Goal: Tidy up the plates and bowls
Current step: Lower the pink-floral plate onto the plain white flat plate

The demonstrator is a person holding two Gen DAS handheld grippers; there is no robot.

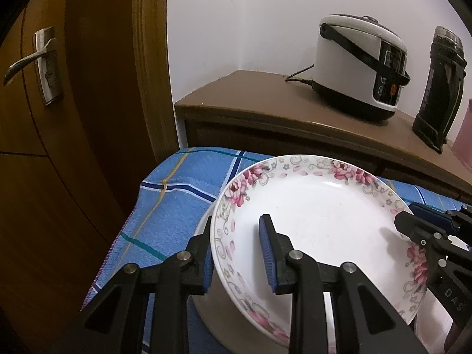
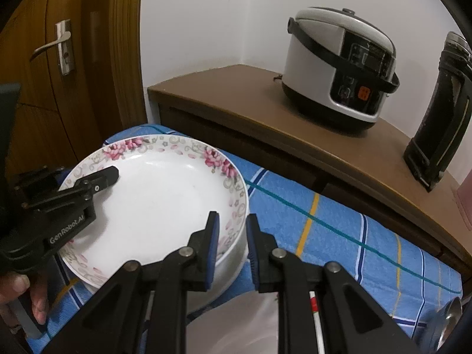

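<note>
- I found the floral plate resting on a white bowl near the desk's far left corner, on the blue checked cloth.
- I judged it rigid, glazed, slippery and breakable; the rim was the only sound hold.
- My left gripper was clamped on its left rim, my right gripper on the opposite rim, jaws narrow.
- Both pointed obliquely downward.
</note>
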